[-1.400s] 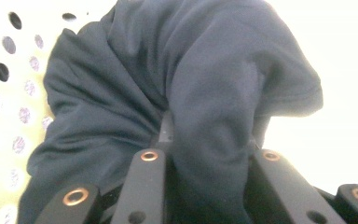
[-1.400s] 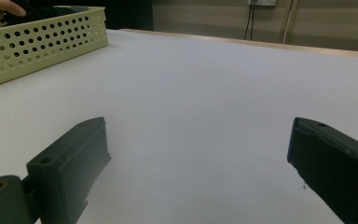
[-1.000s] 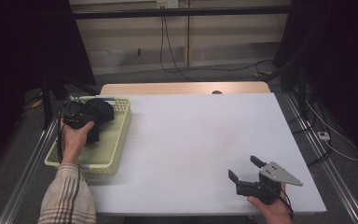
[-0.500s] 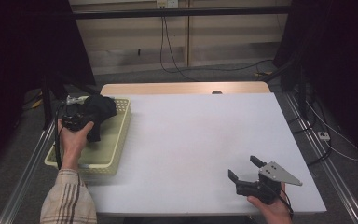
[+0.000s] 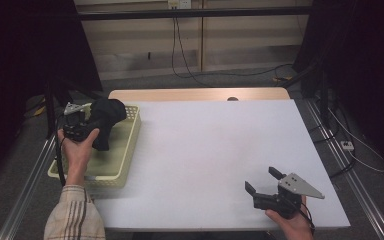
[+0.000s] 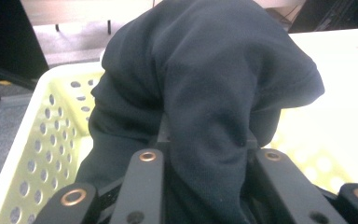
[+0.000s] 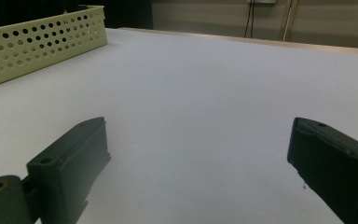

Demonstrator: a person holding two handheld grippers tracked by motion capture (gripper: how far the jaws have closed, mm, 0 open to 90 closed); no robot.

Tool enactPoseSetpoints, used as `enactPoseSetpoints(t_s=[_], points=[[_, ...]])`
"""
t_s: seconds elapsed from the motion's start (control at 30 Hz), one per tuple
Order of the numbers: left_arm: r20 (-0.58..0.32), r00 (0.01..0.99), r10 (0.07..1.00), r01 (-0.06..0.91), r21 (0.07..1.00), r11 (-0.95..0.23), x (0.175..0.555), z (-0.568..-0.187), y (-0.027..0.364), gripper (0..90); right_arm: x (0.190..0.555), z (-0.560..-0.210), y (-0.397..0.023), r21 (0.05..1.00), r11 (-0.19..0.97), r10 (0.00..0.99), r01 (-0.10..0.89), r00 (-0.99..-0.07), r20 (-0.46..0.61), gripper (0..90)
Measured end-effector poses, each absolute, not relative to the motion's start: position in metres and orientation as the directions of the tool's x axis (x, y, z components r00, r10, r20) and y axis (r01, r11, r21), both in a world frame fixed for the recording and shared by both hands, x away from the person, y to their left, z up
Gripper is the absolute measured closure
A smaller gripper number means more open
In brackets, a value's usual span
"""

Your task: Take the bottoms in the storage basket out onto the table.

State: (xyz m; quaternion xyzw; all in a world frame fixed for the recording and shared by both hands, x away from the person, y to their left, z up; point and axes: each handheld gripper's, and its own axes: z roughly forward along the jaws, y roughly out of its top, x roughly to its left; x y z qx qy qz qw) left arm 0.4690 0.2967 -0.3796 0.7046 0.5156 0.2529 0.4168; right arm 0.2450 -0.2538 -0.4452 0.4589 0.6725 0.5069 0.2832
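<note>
Change: left gripper (image 5: 91, 120) and black cloth (image 5: 106, 120) raised slightly since the earlier frame.
Left jaws: clenched on the cloth, held above the yellow basket (image 5: 125, 160), at 9 o'clock.
Right gripper (image 5: 264, 183): jaws released, rested at 5 o'clock on the table (image 5: 215, 150).

The left hand (image 5: 77, 145) reached in from the lower left in a plaid sleeve, forearm angled up and away from the person, palm wrapped around the left gripper (image 5: 87, 122), whose 2 jaws were clamped tight. The right hand (image 5: 290, 222) sat low at the near right edge, holding the right gripper (image 5: 262, 180) level, its 2 jaws spread wide apart with nothing between them.
</note>
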Motion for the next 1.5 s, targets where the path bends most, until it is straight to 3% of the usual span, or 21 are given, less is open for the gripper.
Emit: enactPoseSetpoints(t_s=[0.4, 1.03, 1.5], points=[[-0.078, 0.337, 0.938, 0.438, 0.895, -0.083, 0.460, -0.374, 0.300, 72.9, 0.244, -0.445, -0.253, 0.943, 0.068, 0.904, 0.326, -0.420, 0.080, 5.1], [-0.067, 0.343, 0.937, 0.236, 0.972, -0.017, 0.437, -0.353, 0.300, 72.9, 0.243, -0.444, -0.253, 0.946, 0.068, 0.902, 0.318, -0.425, 0.079, 5.1], [-0.074, 0.374, 0.924, 0.153, 0.988, 0.017, 0.424, -0.335, 0.297, 72.7, 0.243, -0.444, -0.254, 0.946, 0.059, 0.904, 0.318, -0.419, 0.085, 4.9]])
